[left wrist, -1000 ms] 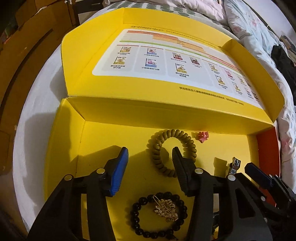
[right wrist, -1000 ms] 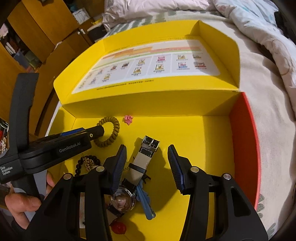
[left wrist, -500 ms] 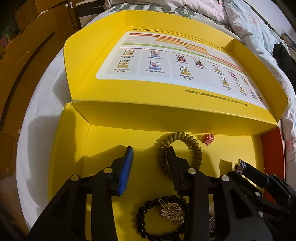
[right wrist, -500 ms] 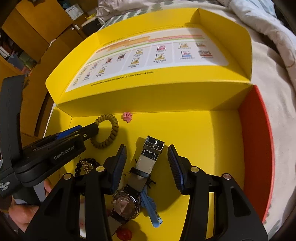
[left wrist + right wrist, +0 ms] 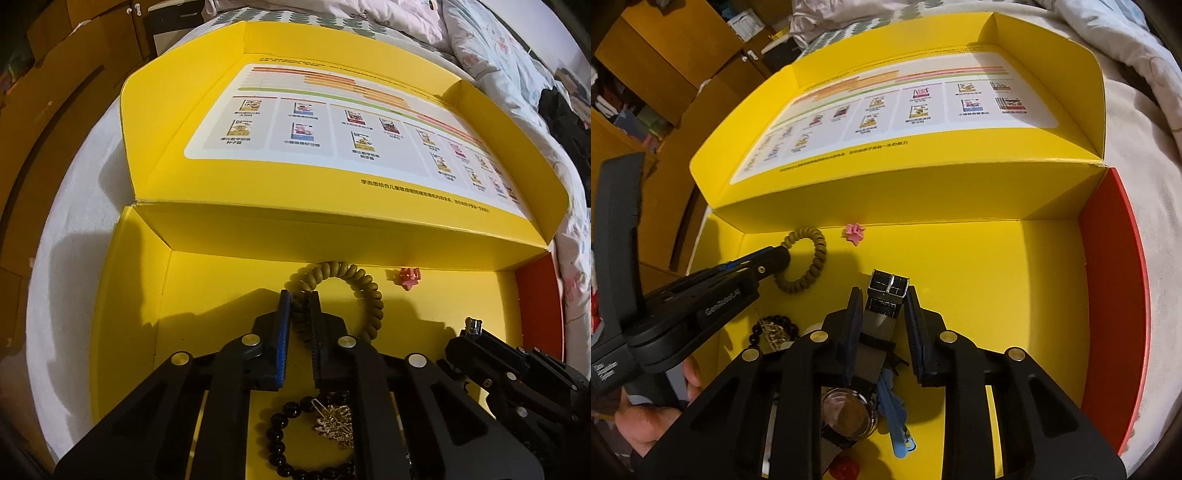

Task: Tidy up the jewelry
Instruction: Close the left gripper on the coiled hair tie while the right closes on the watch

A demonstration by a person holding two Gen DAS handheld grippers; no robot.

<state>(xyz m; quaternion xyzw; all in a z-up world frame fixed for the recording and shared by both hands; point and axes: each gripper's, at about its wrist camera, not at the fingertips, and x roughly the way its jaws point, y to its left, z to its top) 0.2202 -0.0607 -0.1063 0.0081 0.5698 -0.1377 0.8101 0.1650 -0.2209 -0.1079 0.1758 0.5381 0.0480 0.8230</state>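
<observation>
**Two tools closing on jewelry inside a yellow box**

The open yellow cardboard box [image 5: 1015,266], smooth-walled with one red end panel, rests on a bed; its raised lid carries a printed chart. On its floor, the left tool [image 5: 298,306] is clamped on the near side of the olive coil bracelet [image 5: 364,291], a ribbed, springy ring. The right tool [image 5: 882,299] straddles the watch [image 5: 849,411], jaws narrowed around the flat grey strap near its glossy metal buckle, though contact cannot be confirmed. Smaller items lie nearby: a black bead bracelet [image 5: 280,435] encircling a gold filigree clip [image 5: 332,424], and a pink star charm [image 5: 854,233]. The grasp step appears under way; lifting likely requires firm, even closure.
</observation>
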